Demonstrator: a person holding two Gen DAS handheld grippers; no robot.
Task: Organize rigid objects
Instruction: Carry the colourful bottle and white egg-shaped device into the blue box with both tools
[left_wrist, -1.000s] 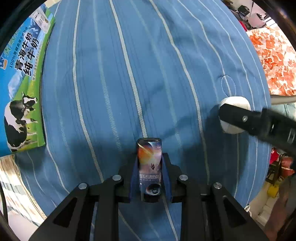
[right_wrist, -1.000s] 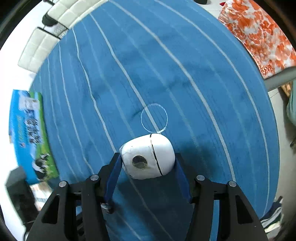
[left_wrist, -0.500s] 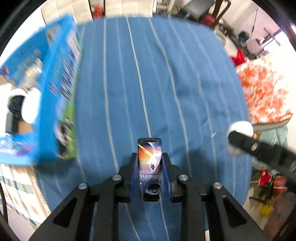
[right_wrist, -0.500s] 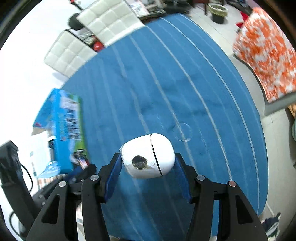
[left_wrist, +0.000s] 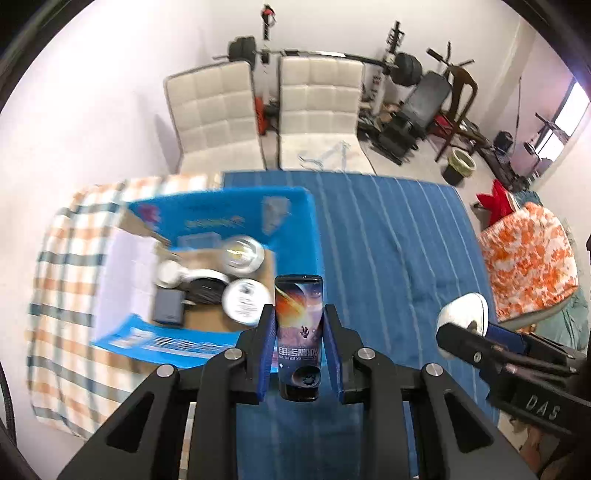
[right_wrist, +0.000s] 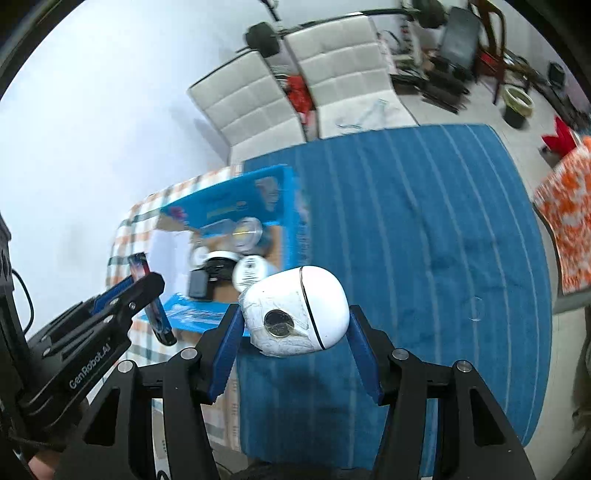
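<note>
Both claws have lifted off the blue striped cloth (left_wrist: 388, 236): left claw (left_wrist: 299, 354) clenched on the dark printed case (left_wrist: 298, 325), right claw (right_wrist: 295, 332) grasping the white egg-shaped gadget (right_wrist: 306, 306); the open blue carton (left_wrist: 221, 229) now shows at centre left, likely their destination

Dark galaxy-print case (left_wrist: 298, 332) stands upright between left fingers (left_wrist: 266, 343); white egg-shaped case (right_wrist: 295, 312) lies between right fingers (right_wrist: 364, 354).
</note>
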